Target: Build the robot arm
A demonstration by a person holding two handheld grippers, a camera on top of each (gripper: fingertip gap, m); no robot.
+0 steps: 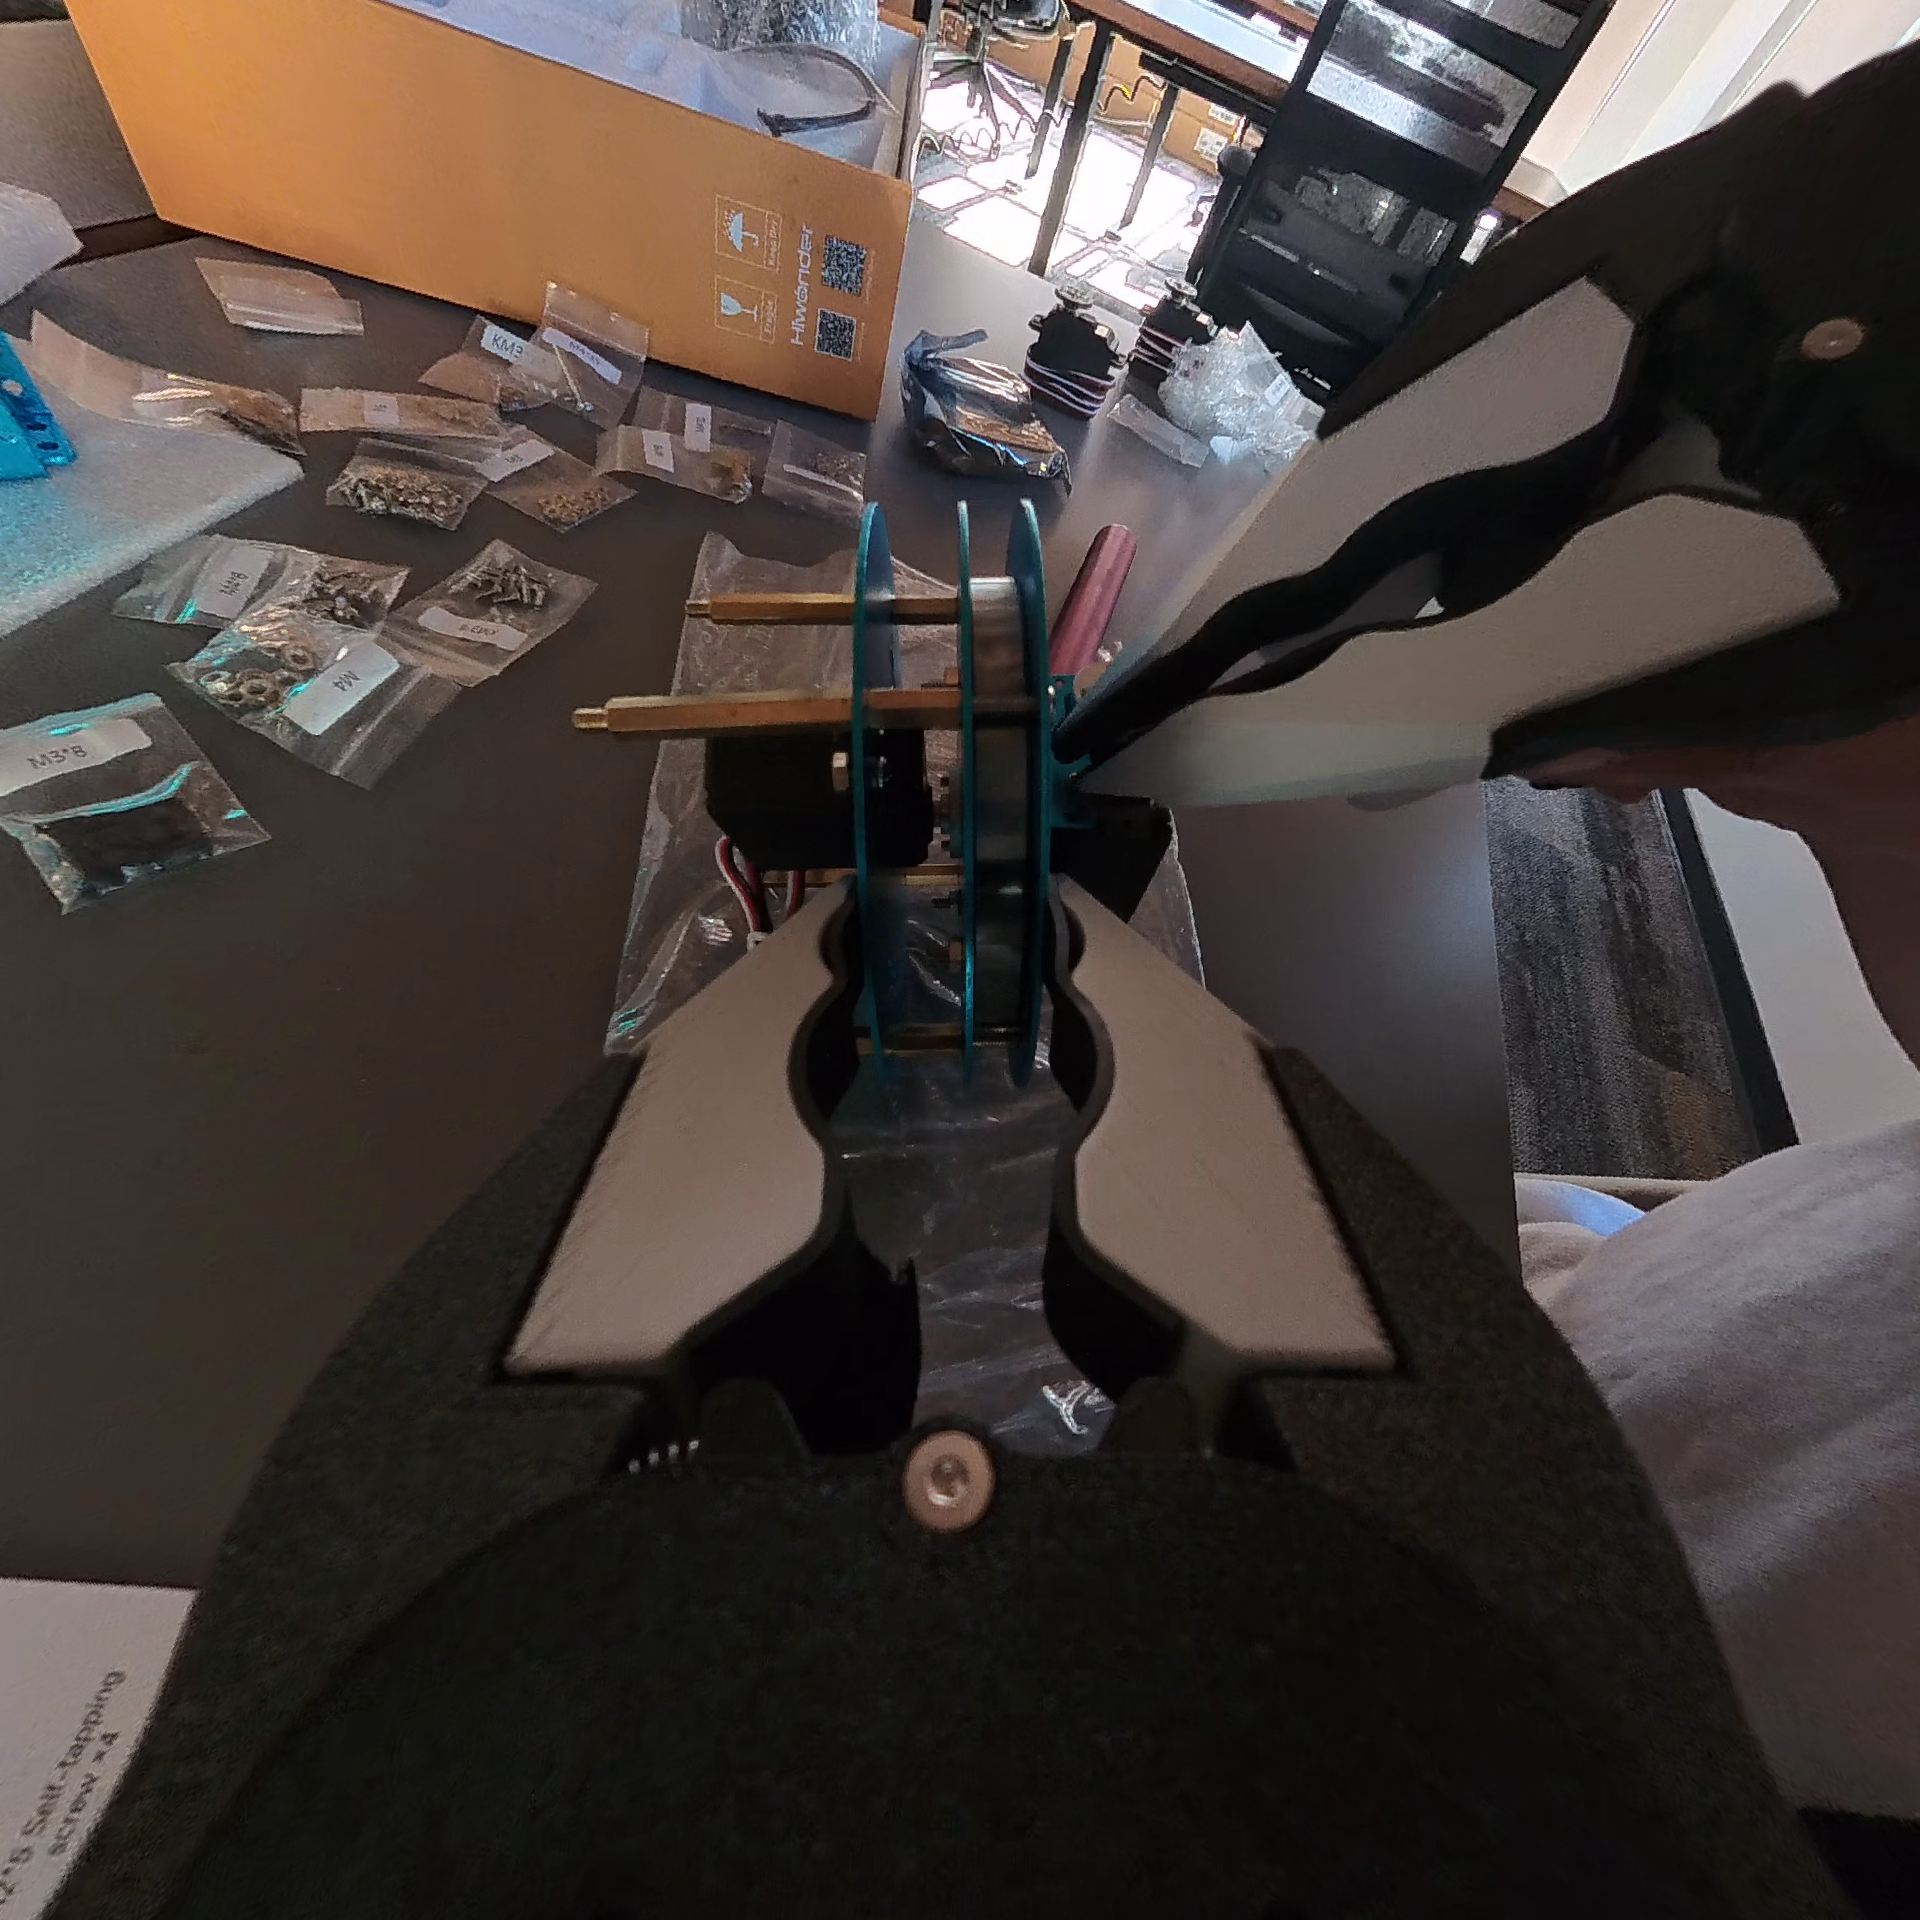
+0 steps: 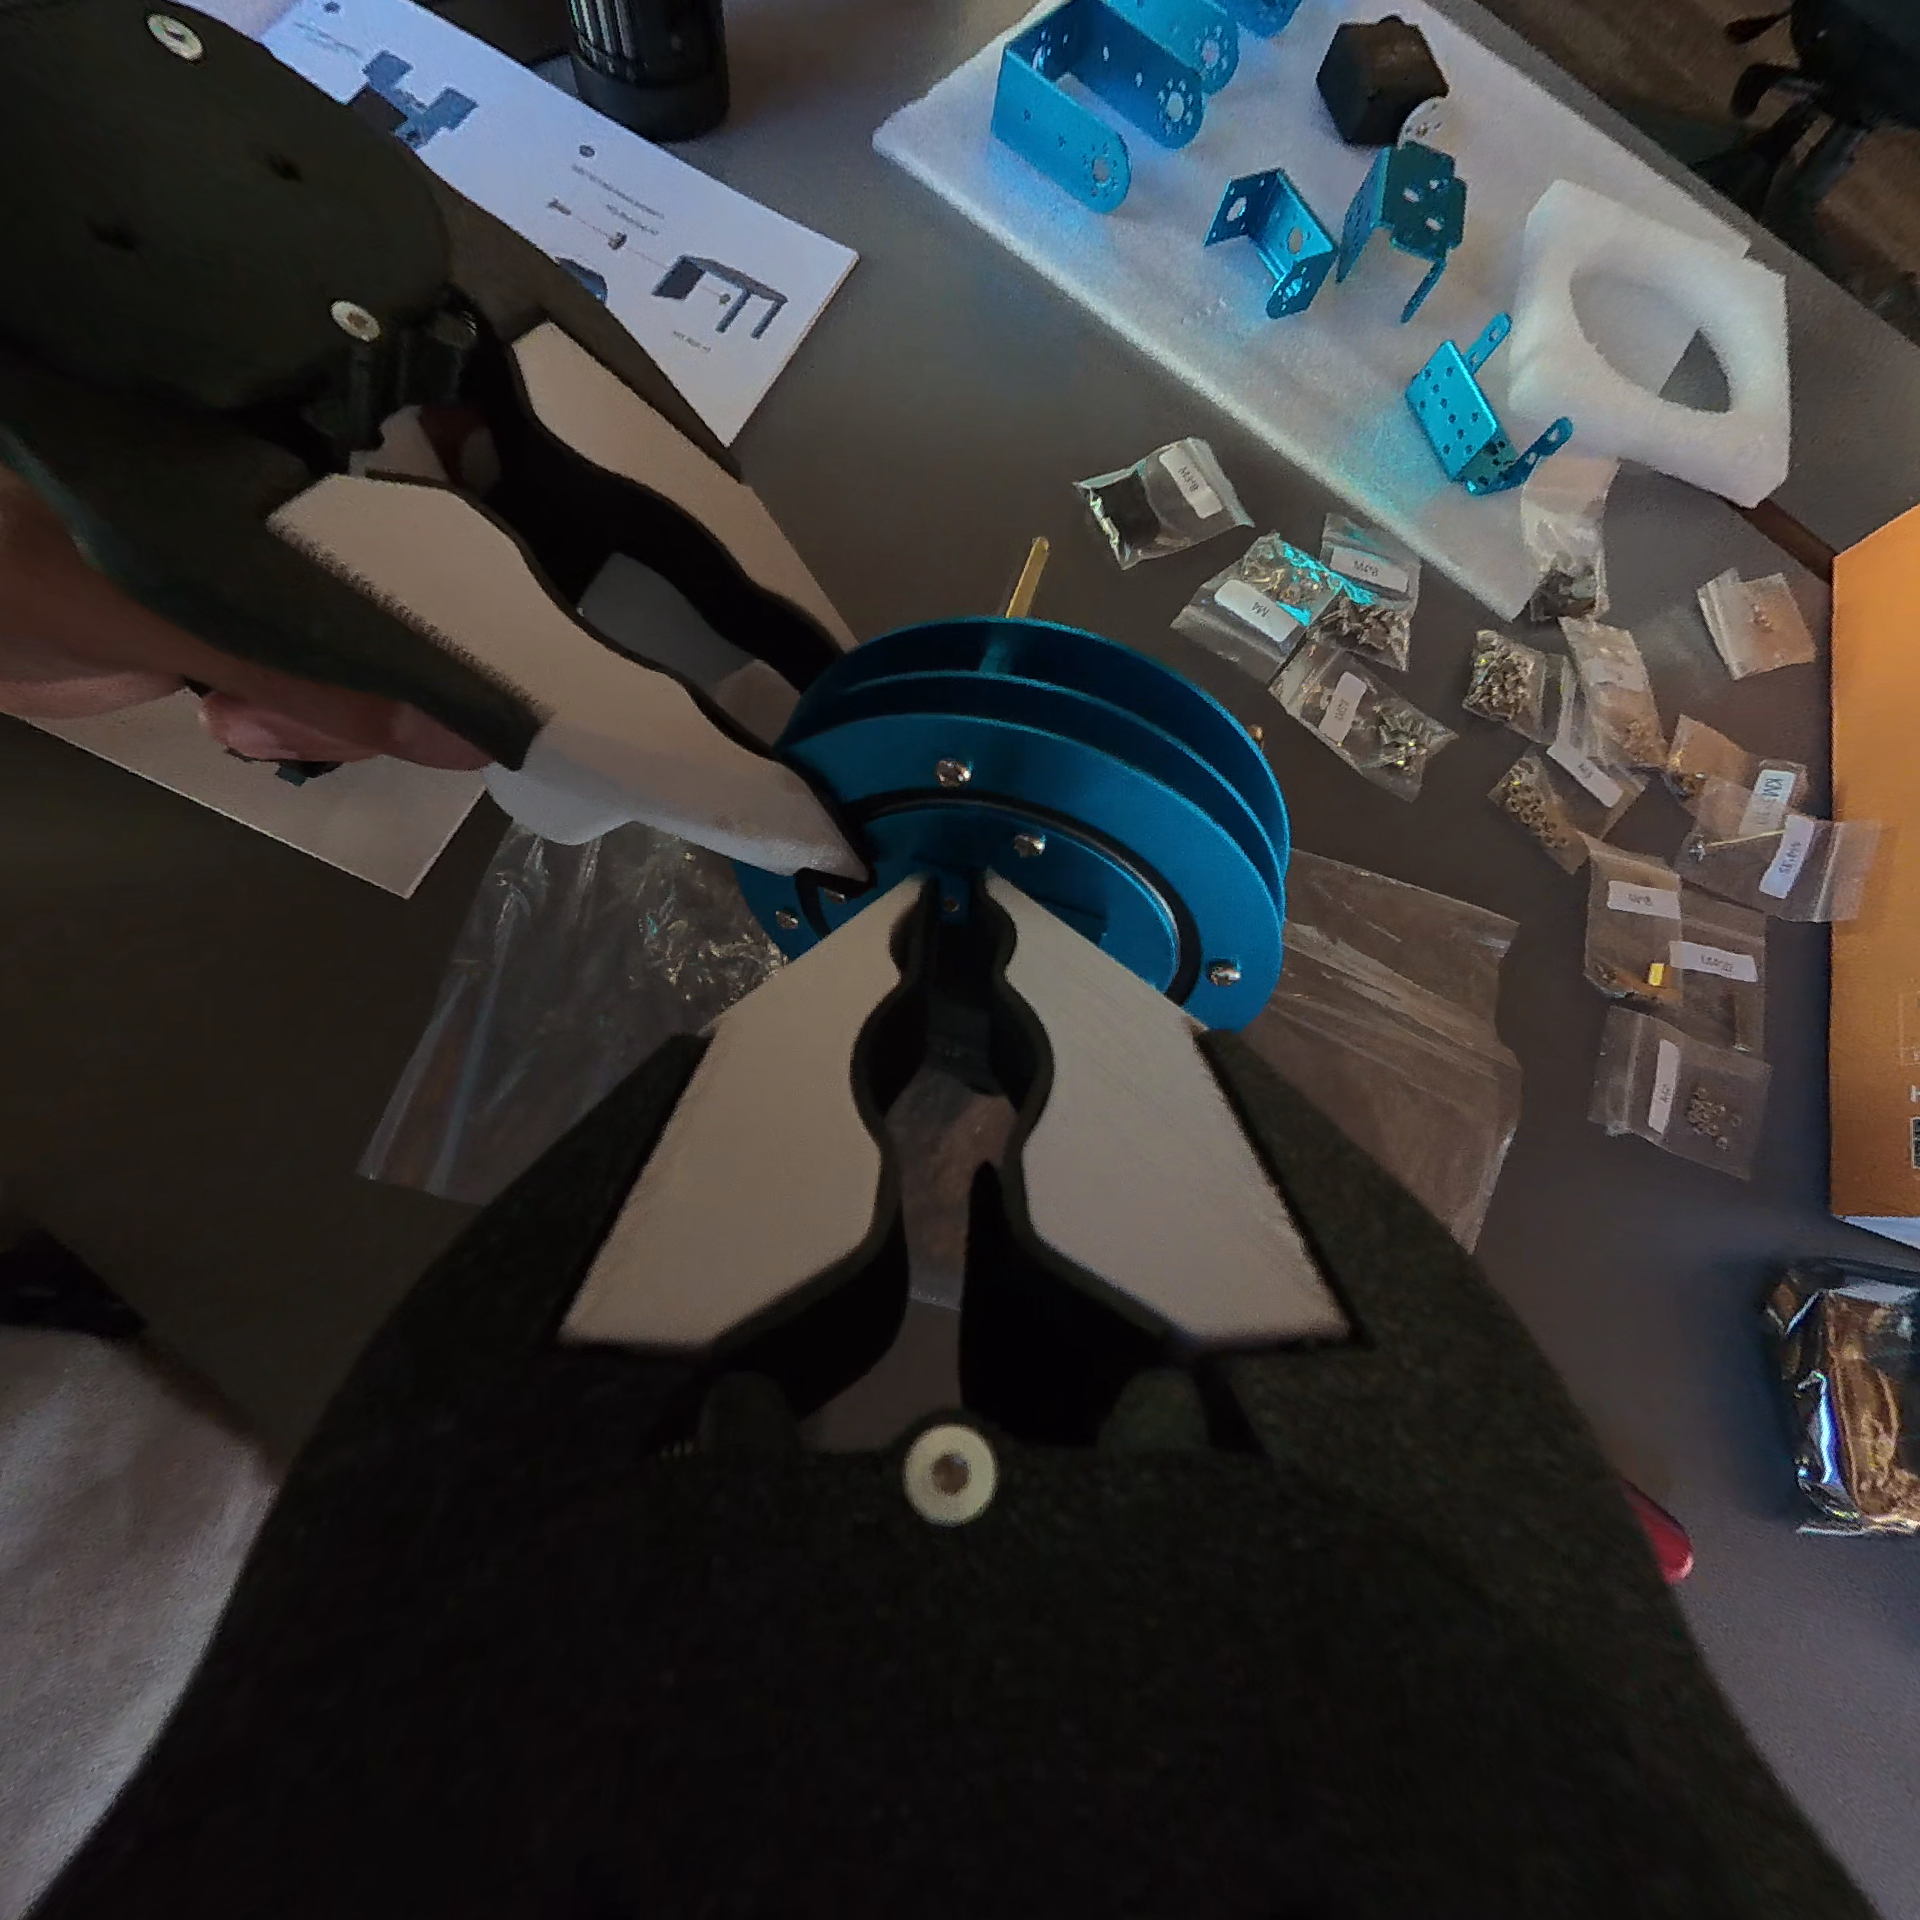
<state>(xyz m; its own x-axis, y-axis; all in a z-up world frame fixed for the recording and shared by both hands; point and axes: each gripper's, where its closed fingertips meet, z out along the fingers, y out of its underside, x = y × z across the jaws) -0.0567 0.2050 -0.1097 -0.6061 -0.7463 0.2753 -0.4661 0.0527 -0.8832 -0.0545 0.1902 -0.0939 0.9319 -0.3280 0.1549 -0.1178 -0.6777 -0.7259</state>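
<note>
A blue disc assembly (image 1: pixel 1023 623) of three round plates on brass standoffs (image 1: pixel 727 712), with a black servo (image 1: pixel 779 800) on it, is held on edge over a clear plastic bag (image 1: pixel 707 623). My left gripper (image 1: pixel 951 914) is shut on it, one finger on each outer plate. It also shows in the right wrist view (image 2: pixel 821 727), coming in from the upper left. My right gripper (image 2: pixel 951 883) has its tips closed on a small blue part (image 2: pixel 951 902) at the hub of the front plate (image 2: pixel 1143 810). It enters the left wrist view (image 1: pixel 1070 753) from the upper right.
Several small bags of screws and nuts (image 1: pixel 343 613) (image 2: pixel 1351 665) lie on the dark table. An orange cardboard box (image 1: pixel 499 187) stands behind. Blue brackets (image 2: pixel 1101 114) sit on white foam (image 2: pixel 1195 343). An instruction sheet (image 2: pixel 623 197), servos (image 1: pixel 1070 353) and a foil bag (image 2: pixel 1849 1392) lie around. My left and right fingertips are right by each other.
</note>
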